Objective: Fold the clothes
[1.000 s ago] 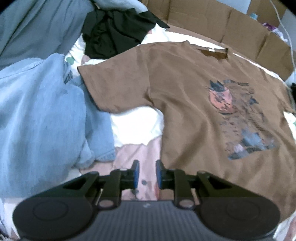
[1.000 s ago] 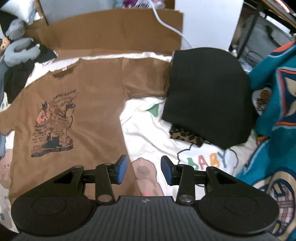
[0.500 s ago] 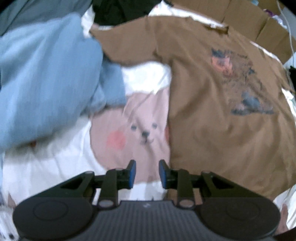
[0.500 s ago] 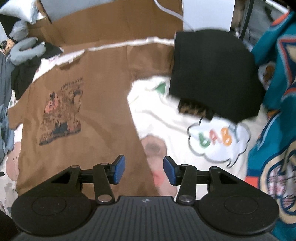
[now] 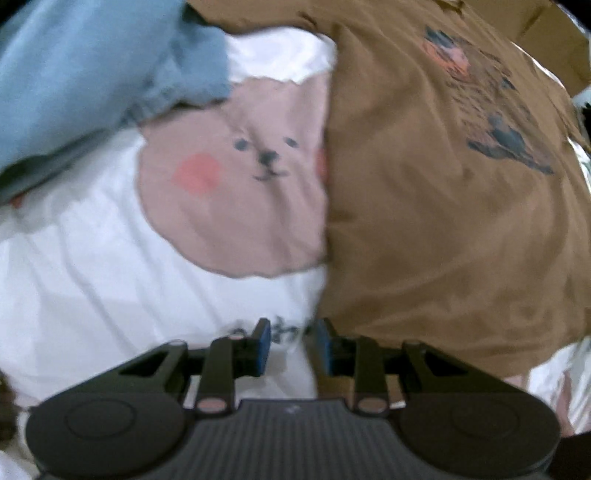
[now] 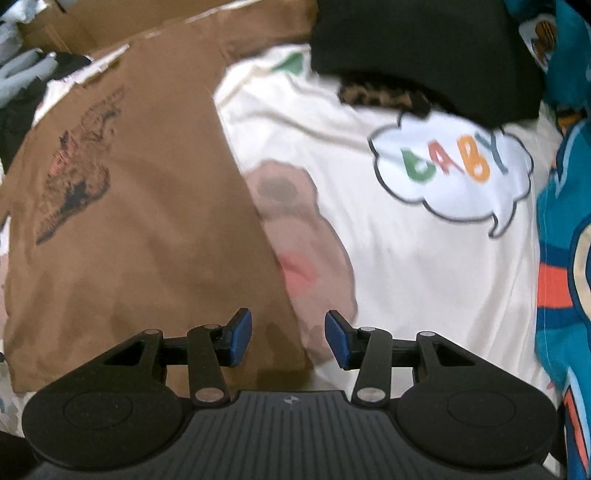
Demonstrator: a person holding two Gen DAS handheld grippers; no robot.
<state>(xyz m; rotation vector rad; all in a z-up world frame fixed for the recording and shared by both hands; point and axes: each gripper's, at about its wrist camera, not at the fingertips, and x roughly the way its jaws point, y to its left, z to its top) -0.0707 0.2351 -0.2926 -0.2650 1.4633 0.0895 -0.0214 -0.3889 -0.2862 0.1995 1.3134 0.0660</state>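
Note:
A brown printed T-shirt (image 5: pixel 443 206) lies spread flat on a white cartoon sheet (image 5: pixel 110 280); it also shows in the right wrist view (image 6: pixel 140 229). My left gripper (image 5: pixel 293 347) is open and empty, low over the shirt's bottom left corner at the hem. My right gripper (image 6: pixel 288 339) is open and empty, low over the shirt's bottom right corner, its jaws straddling the shirt's side edge.
A light blue garment (image 5: pixel 85 81) lies heaped to the left of the shirt. A folded black garment (image 6: pixel 424 51) sits on a leopard-print piece at the far right. A teal jersey (image 6: pixel 565 240) lies at the right edge. Cardboard (image 6: pixel 110 22) stands behind.
Both grippers have drawn back and down from the shirt's middle toward its bottom hem corners. Both stay open and empty. The shirt has not moved.

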